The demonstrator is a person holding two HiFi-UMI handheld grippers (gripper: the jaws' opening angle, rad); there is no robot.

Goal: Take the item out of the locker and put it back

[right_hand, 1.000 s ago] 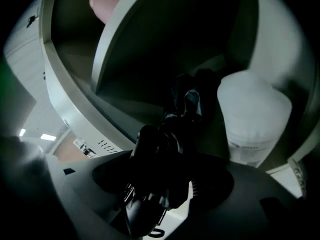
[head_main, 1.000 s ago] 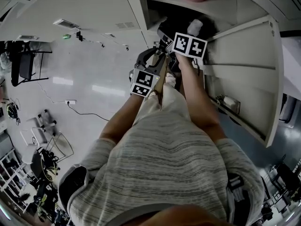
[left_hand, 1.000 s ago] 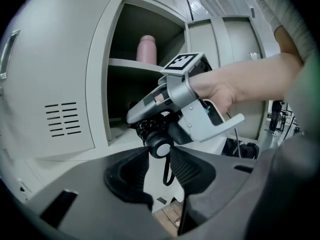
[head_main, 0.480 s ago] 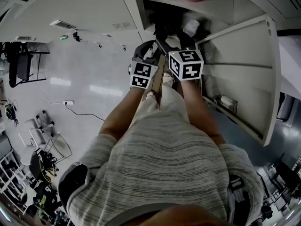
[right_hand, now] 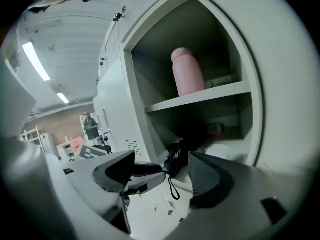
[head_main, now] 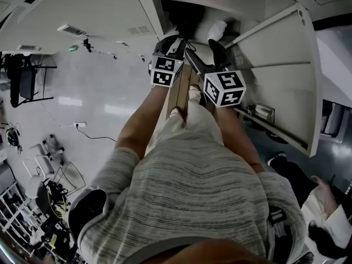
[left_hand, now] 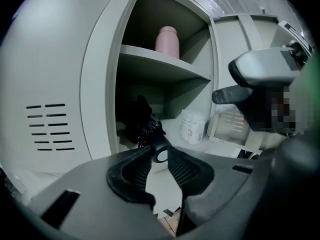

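Jaws of the left claw (left_hand: 159,152), just closing, pinch the black umbrella (left_hand: 140,120) by its handle; the right claw (right_hand: 162,158) stands open, empty.

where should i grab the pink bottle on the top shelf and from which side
Grip the pink bottle across its straight body, about halfway up, below the rounded cap. It stands upright on the upper shelf, and the locker closes it in at the sides and back. So come in level through the open front, with one jaw on each side of the body.
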